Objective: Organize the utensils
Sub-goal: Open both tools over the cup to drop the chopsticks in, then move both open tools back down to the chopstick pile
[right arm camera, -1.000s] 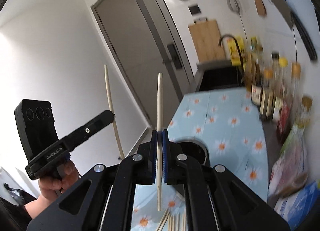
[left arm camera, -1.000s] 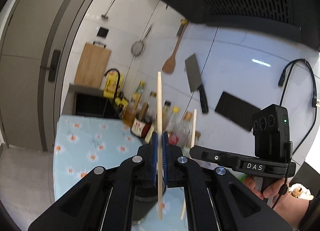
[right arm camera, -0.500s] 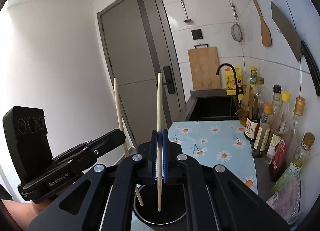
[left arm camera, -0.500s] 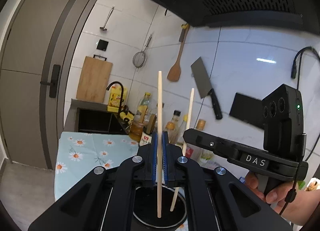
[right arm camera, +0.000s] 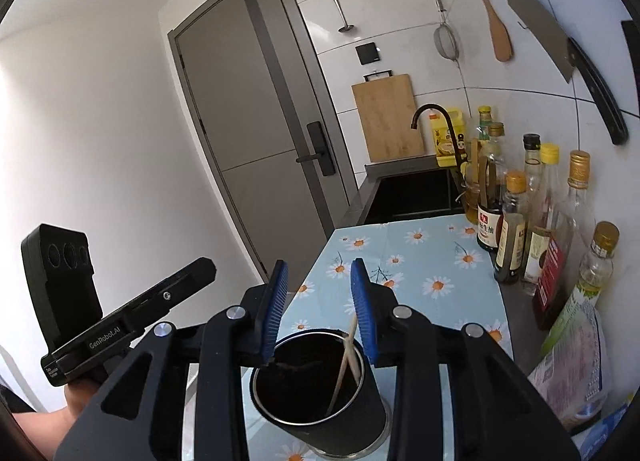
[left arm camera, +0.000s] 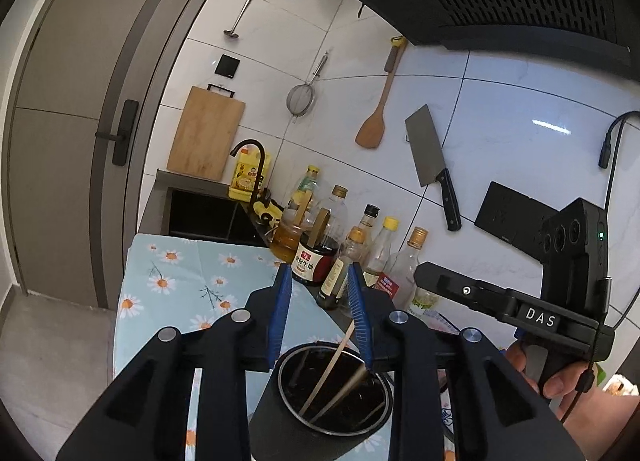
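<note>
Both tongs, left (left arm camera: 320, 309) & right (right arm camera: 322, 301), are held spread w/ nothing gripped, poised over black holder (right arm camera: 320, 413) on floral tabletop (right arm camera: 440, 261). Two chopsticks (right arm camera: 347, 357) are seen leaning inside; lower ends hidden in dark interior. Holder base is cut off by frame.

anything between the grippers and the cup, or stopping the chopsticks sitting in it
Nothing visible. Both the left gripper and the right gripper hang open right above the cup, and the two chopsticks already lean inside it, against its rim.
</note>
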`<state>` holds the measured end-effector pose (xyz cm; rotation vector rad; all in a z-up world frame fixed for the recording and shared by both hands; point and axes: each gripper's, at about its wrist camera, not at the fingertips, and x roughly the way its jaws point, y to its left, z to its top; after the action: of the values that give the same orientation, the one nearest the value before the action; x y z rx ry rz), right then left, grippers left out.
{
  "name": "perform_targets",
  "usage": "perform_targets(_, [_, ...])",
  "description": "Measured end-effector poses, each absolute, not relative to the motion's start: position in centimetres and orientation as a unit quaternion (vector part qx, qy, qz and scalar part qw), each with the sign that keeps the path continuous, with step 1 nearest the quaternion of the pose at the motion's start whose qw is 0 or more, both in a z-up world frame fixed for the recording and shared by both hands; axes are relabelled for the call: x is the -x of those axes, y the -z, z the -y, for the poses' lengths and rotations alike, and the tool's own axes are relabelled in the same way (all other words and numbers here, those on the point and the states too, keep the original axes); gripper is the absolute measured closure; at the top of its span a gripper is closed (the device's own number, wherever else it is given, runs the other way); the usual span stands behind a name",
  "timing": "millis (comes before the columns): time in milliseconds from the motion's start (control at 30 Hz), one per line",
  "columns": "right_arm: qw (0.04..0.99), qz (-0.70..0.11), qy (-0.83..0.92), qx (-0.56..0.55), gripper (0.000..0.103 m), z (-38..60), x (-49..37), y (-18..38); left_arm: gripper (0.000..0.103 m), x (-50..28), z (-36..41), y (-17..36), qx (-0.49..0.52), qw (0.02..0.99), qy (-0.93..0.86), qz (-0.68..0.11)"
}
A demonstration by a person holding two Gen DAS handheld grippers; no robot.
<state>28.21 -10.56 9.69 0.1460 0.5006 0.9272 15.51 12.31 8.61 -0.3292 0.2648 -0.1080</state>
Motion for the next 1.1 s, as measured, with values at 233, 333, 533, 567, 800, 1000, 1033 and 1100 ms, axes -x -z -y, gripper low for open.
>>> perform_targets(233, [0.855,-0.255,-0.445,-0.08,0.05,11.9,-26.7,-10.8,0.075,-13.2,-11.9,-10.0,0.145,0.977,0.044,-0.15])
perform_targets(333, [0.835,-0.284,-0.464,-0.078,0.049,12.3,-25.9,-11.3,0.074,-11.9,-11.9,-10.2,0.141,0.976,0.031,-0.166])
perform_targets(533, [0.816,-0.314,-0.484,-0.038,0.049,12.4,-23.3,-11.3,0.074,-9.3,-11.8,-10.1,0.142,0.97,0.015,-0.198])
perform_targets(567, [0.811,-0.319,-0.489,-0.029,0.049,12.3,-22.8,-11.2,0.074,-9.0,-11.8,-10.0,0.144,0.968,0.013,-0.205])
perform_targets(800, [0.788,-0.365,-0.49,0.071,0.049,11.1,-20.3,-8.7,0.073,-7.0,-11.0,-8.3,0.15,0.955,0.017,-0.257])
perform_targets(1000, [0.733,-0.464,-0.478,0.136,0.054,9.9,-19.9,-2.9,0.073,-6.2,-10.5,-5.2,0.171,0.933,0.025,-0.317])
perform_targets(1033, [0.718,-0.488,-0.475,0.141,0.056,9.7,-20.0,-1.8,0.073,-6.1,-10.3,-4.3,0.173,0.927,0.027,-0.332])
perform_targets(1100, [0.699,-0.519,-0.47,0.148,0.061,9.4,-20.2,-0.2,0.073,-6.0,-9.8,-2.5,0.177,0.915,0.035,-0.362])
